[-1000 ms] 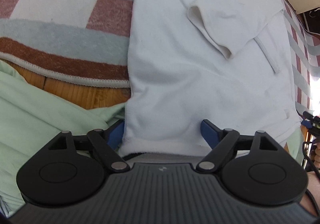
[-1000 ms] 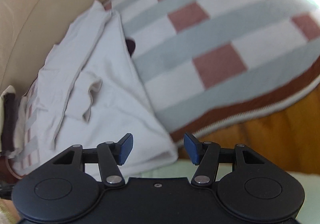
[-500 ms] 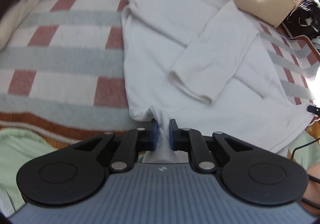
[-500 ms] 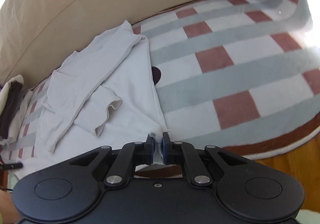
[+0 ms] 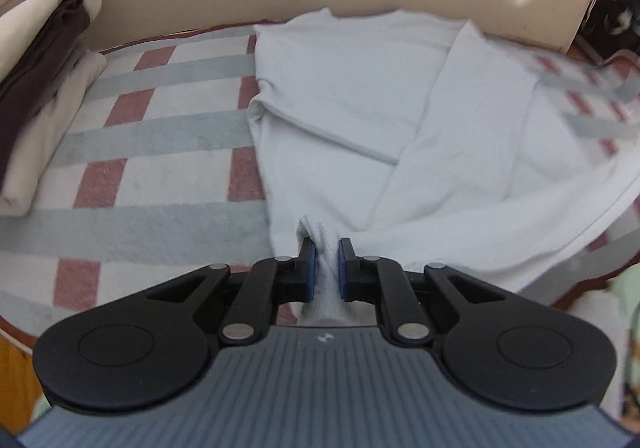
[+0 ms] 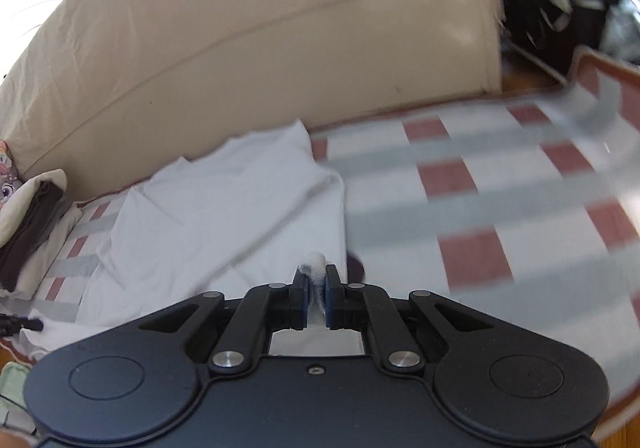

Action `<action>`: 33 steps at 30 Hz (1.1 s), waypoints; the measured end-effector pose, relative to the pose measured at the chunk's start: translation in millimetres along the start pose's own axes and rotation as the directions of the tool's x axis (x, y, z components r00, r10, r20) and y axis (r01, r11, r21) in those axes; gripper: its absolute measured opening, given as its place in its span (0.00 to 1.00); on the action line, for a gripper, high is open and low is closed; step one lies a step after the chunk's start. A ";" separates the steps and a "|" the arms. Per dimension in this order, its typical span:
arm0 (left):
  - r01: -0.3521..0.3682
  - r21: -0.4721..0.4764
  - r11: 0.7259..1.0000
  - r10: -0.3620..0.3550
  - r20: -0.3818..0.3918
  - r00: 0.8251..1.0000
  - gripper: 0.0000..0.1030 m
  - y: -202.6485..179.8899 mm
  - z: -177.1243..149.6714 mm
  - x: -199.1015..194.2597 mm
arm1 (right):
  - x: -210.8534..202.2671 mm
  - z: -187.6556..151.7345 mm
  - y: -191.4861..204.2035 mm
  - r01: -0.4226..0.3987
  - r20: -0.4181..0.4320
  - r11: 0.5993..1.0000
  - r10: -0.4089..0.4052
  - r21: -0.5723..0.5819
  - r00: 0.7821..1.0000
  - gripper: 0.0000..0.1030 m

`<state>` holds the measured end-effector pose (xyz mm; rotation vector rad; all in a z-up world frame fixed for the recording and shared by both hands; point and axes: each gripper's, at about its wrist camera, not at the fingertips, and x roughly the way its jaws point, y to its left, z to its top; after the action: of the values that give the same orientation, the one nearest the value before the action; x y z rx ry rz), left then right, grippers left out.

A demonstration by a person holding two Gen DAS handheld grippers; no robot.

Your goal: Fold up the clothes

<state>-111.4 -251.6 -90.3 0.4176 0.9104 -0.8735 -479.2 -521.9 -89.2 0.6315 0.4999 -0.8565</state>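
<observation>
Here, the left tongs [image 5: 325,262] are clamped on a bunched pinch of white fabric at the near hem of a white shirt [image 5: 360,88], and the right tongs [image 6: 317,298] are likewise closed on a small tuft of the same hem at the shirt's other near corner. The shirt lies spread on a striped rug [image 5: 160,136] with pink, grey and white blocks, its neck end toward a beige sofa [image 6: 240,28] at the far side. 1 sleeve [image 5: 460,108] is folded inward across the body, and the cloth near both tongs rises off the rug in soft ridges, so the hem looks lifted. To the far left sits a small stack of folded clothes [image 5: 36,88], cream and dark brown. Judging from this, the step in hand is a bottom-to-top fold with 2 corners held. To do it well, both tongs should travel at the same height and pace so the hem stays straight and taut between them, not sagging in the middle. Carrying the hem toward the collar and laying it square with the shoulders would keep the tucked sleeve from sliding out. Both views are blurred, so how much cloth each grip holds is unclear; a thin pinch could slip under a quick pull.
</observation>
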 end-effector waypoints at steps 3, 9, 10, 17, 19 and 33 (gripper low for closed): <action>0.022 -0.050 0.999 -0.019 0.046 0.999 0.11 9.5 17.9 9.7 | 18.8 18.2 7.8 0.014 0.013 1.000 -0.014 -0.015 1.000 0.08; -0.020 -0.127 0.992 0.027 0.053 0.998 0.11 29.1 68.4 43.9 | 58.5 58.5 13.4 -0.006 0.069 0.999 0.010 -0.047 0.998 0.08; -0.045 -0.090 0.995 0.051 0.072 0.996 0.11 24.6 77.5 46.6 | 65.2 65.6 13.8 -0.013 0.080 0.999 0.017 -0.053 0.997 0.08; -0.117 -0.052 0.992 0.123 0.139 0.983 0.11 14.1 143.4 59.6 | 117.4 115.9 16.3 -0.024 0.048 0.995 0.028 -0.093 0.998 0.08; -0.138 -0.053 0.989 0.143 0.110 0.984 0.11 16.5 154.5 76.3 | 136.6 126.3 18.5 -0.026 0.000 0.992 0.026 -0.127 1.000 0.08; -0.065 -0.409 0.910 0.162 0.205 0.965 0.47 70.4 114.3 116.2 | 199.9 143.2 -17.0 0.031 -0.226 0.993 -0.005 0.113 0.974 0.33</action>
<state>39.6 -338.7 -123.6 0.0089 0.8096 -0.5923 -358.9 -734.9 -119.1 0.8383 0.6650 -0.8394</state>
